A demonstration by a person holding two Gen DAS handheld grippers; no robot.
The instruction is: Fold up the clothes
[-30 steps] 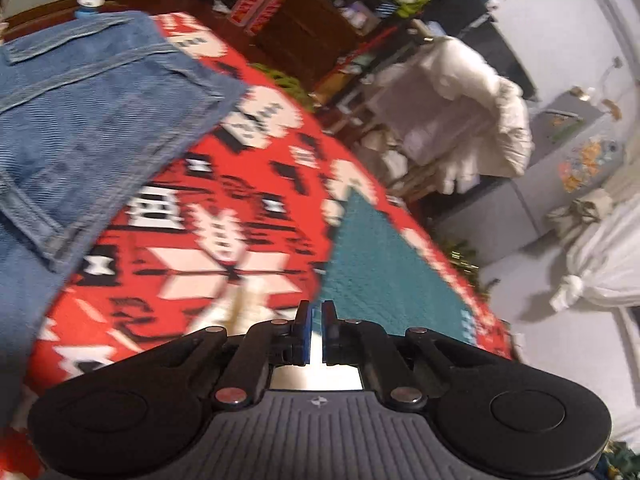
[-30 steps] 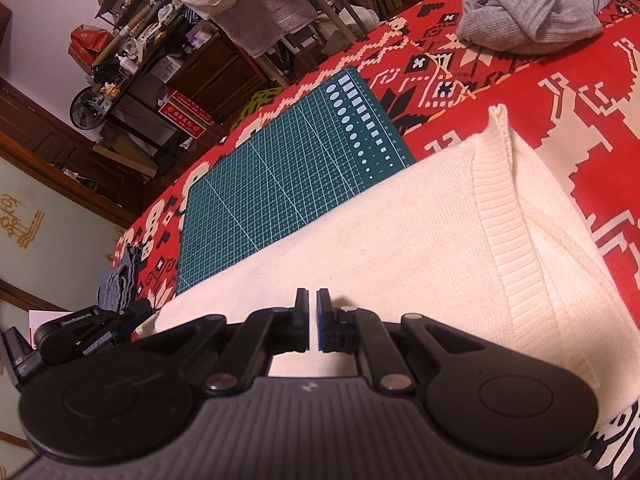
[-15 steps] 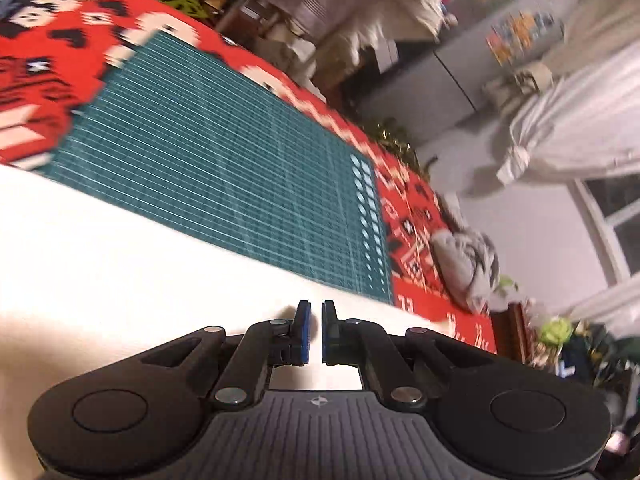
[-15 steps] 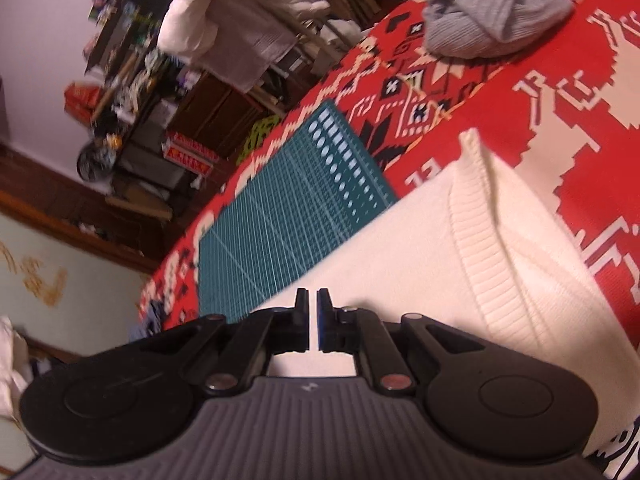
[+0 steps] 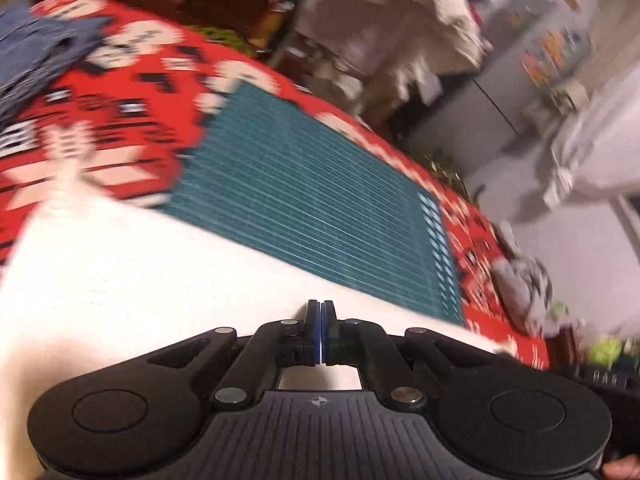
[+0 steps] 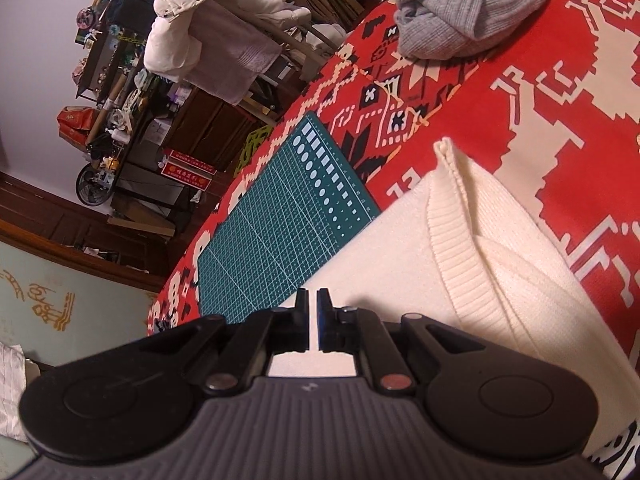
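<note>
— Two grippers over one sweater, is that right?

— Yes. The left gripper [image 5: 320,306] is low over the cream sweater [image 5: 168,280], tilted, its view badly blurred. Its fingers are pressed together, only a thin blue line showing between the pads, nothing between them that I can see.

— And the right?

— The right gripper [image 6: 313,295] is also low over the sweater [image 6: 400,264], pointing toward the mat [image 6: 280,224]. Its fingers stand a narrow slit apart, with no cloth in the slit.

— Where does the sweater lie?

— Flat on the red patterned cloth [image 6: 540,92], its far edge overlapping the near edge of the green cutting mat. In the right view a ribbed band [image 6: 452,236] runs down it, with a folded layer beside that.

— Other clothes?

— A crumpled grey garment [image 6: 460,8] at the far end of the cloth, well apart from the sweater. In the left view, blue denim [image 5: 36,52] at the upper left corner, blurred.

— The room?

— Cluttered dark shelves [image 6: 120,92], white and mauve fabric heaped over a chair [image 6: 216,28], pale walls. A fingertip [image 5: 622,469] shows at the left view's lower right edge.
</note>
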